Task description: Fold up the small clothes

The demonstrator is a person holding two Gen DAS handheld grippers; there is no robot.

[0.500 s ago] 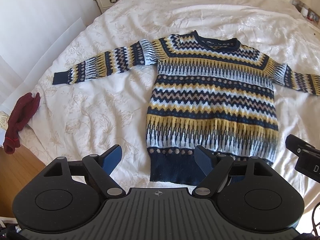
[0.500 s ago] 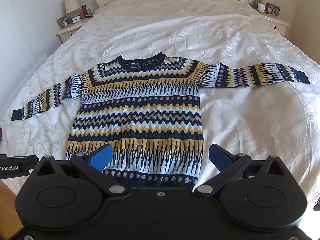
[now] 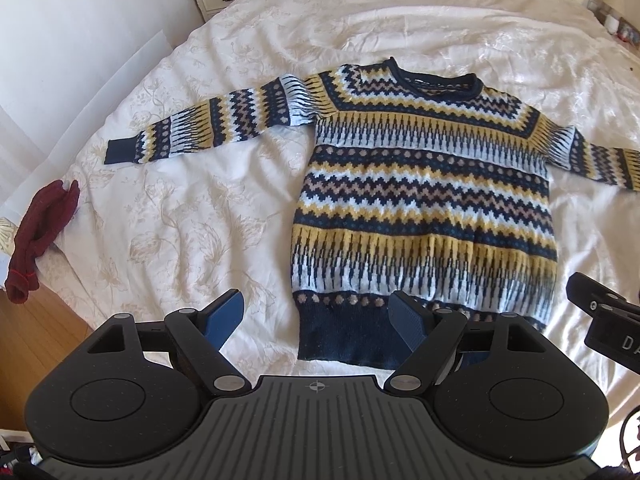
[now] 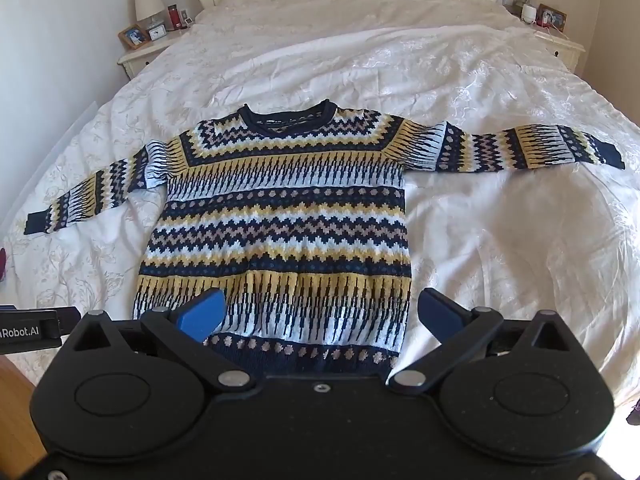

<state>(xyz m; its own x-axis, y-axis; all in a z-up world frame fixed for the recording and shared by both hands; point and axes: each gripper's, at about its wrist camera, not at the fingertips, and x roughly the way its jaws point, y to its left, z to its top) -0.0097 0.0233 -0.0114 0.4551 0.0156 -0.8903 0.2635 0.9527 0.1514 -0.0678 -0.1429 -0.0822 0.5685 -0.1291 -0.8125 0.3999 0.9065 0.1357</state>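
Note:
A patterned knit sweater point(image 3: 424, 200) in navy, yellow and pale blue lies flat and face up on the white bed, both sleeves spread out sideways. It fills the middle of the right wrist view too, sweater point(image 4: 280, 220). My left gripper point(image 3: 316, 316) hovers open over the hem's left corner, nothing between its blue pads. My right gripper point(image 4: 320, 312) is open above the hem's right part, also holding nothing. The right gripper's body point(image 3: 604, 316) shows at the right edge of the left wrist view.
A dark red garment point(image 3: 40, 232) lies at the bed's left edge above the wooden floor. The white bedspread point(image 4: 500, 240) stretches bare right of the sweater. Bedside tables point(image 4: 140, 56) with lamps and frames stand at both sides of the headboard.

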